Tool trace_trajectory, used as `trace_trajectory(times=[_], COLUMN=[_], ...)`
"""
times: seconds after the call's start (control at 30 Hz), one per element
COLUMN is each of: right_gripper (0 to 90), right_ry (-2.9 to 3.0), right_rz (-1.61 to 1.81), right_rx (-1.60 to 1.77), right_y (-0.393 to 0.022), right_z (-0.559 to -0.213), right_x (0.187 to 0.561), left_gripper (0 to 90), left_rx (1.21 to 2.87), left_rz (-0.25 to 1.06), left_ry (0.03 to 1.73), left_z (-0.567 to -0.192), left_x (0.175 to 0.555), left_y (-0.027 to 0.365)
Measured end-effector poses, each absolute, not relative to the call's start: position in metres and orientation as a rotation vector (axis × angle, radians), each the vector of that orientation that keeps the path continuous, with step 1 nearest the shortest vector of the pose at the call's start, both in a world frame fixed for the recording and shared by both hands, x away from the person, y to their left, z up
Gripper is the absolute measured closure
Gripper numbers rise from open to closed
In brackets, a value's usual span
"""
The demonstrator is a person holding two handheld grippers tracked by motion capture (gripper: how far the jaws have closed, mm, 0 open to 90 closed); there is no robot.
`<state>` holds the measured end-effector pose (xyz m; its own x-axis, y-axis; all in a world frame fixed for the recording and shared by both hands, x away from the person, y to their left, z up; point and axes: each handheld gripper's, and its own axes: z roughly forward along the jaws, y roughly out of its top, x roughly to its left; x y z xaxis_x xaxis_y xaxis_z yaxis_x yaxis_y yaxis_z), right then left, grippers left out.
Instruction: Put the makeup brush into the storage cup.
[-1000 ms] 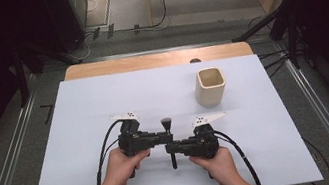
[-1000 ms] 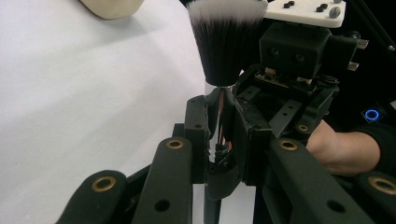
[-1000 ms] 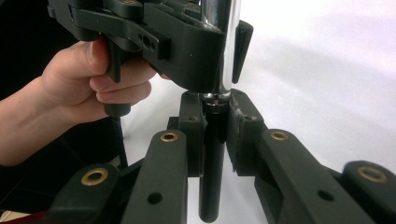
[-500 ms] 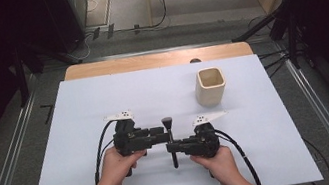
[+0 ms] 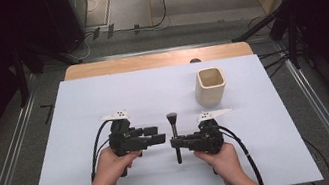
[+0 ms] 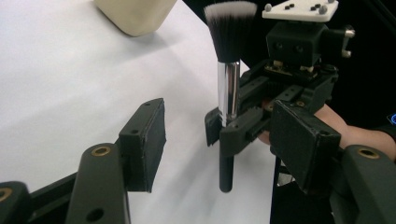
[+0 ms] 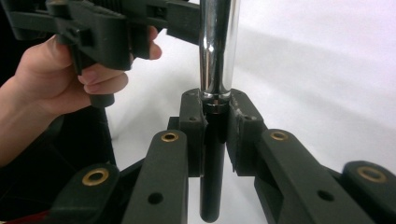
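Cream cup (image 5: pixel 210 86) stands well beyond the clamped brush (image 5: pixel 174 130).

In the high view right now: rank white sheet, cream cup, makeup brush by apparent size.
1. white sheet, by far the largest.
2. cream cup.
3. makeup brush: about as long as the cup is tall, but far thinner, so smallest in area.

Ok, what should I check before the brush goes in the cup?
1. Right gripper shut on the brush handle: ok.
2. Left gripper off the brush: ok. Its jaws have just been opening and its pads do not press on the brush.
3. Brush bristles pointing up: ok.
4. Cup upright, mouth open: ok.
5. Cup's bottom free: cannot tell.
6. Table between brush and cup free: ok.
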<state>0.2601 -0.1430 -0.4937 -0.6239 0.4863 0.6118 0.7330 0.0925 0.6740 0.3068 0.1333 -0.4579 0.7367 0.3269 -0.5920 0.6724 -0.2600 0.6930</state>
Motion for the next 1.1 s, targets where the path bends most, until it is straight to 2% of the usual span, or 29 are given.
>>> trace_trajectory(times=[0.53,1.1], right_gripper=[79.6,79.6], right_ry=[-2.157,-2.203], right_rz=[-1.538,-1.515], right_rx=[-1.257,-1.279], right_y=[-0.153,-0.157], right_z=[-0.489,-0.485], right_x=[0.265,0.267], left_gripper=[31.8,28.9], left_rx=[1.972,2.090], left_rz=[-0.344,-0.185], left_ry=[0.775,0.757], left_z=[-0.460,-0.462], left_x=[0.305,0.297], left_y=[0.145,0.153])
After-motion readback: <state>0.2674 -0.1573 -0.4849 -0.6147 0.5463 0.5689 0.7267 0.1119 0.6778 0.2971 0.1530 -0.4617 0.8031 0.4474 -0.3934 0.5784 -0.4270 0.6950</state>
